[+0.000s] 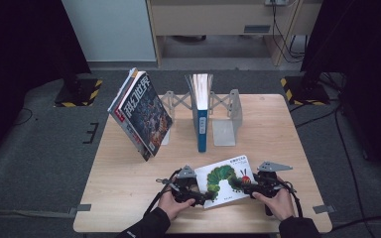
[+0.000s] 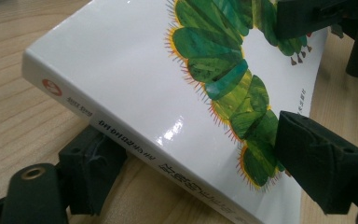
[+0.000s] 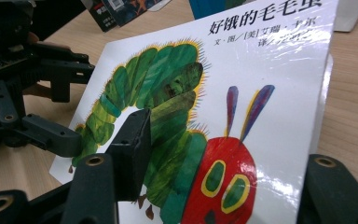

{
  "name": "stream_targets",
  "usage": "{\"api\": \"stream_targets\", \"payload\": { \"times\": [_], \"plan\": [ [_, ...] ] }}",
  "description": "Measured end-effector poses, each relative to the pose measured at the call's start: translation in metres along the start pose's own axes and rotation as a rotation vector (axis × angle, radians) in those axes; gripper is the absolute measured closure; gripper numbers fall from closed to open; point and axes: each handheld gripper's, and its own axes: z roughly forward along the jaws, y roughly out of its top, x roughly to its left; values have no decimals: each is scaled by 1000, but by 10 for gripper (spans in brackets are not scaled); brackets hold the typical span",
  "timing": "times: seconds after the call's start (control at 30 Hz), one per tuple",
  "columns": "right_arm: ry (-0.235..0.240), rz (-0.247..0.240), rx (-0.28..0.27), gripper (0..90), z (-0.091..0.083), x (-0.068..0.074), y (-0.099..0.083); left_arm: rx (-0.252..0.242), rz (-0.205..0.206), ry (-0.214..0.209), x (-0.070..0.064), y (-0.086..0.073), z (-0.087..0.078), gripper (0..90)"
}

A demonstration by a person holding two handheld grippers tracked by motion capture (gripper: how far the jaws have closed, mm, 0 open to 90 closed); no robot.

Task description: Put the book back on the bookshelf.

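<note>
Being pinched by the left claw (image 1: 198, 197) and right claw (image 1: 245, 188) is a white caterpillar book (image 1: 223, 182).

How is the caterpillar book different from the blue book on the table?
The caterpillar book lies nearly flat near the person, held between the left gripper and the right gripper; the blue book stands upright in the metal bookend rack, untouched. The caterpillar book shows its white picture cover; the blue book shows its spine. Both are closed and on the wooden table.
</note>
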Motion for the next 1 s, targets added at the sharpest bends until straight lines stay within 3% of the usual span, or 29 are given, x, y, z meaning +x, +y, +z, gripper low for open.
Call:
{"api": "stream_targets", "payload": {
  "times": [0.17, 0.27, 0.33, 0.67, 0.73, 0.8, 1.0],
  "plan": [
    [-51, -36, -6, 350, -2, 0, 3, -2, -7, -1, 1, 0, 0, 178],
    [-109, -60, 3, 348, -5, -5, 3, -2, -2, 8, 1, 0, 0, 202],
    [-123, -49, -7, 354, -7, -8, 2, -1, 0, 9, 1, 0, 0, 210],
    [-147, -23, -10, 320, -7, -10, -1, -4, -4, 8, 2, 0, -1, 226],
    [-173, -21, 31, 325, -6, -13, -3, -2, -1, 10, 2, 0, -1, 239],
    [-169, -19, 53, 338, -5, -15, -6, -2, -1, 9, 2, 0, -1, 240],
    [-164, -1, 59, 349, -3, -13, -7, -3, -2, 7, 2, 0, -1, 240]
  ]
}}
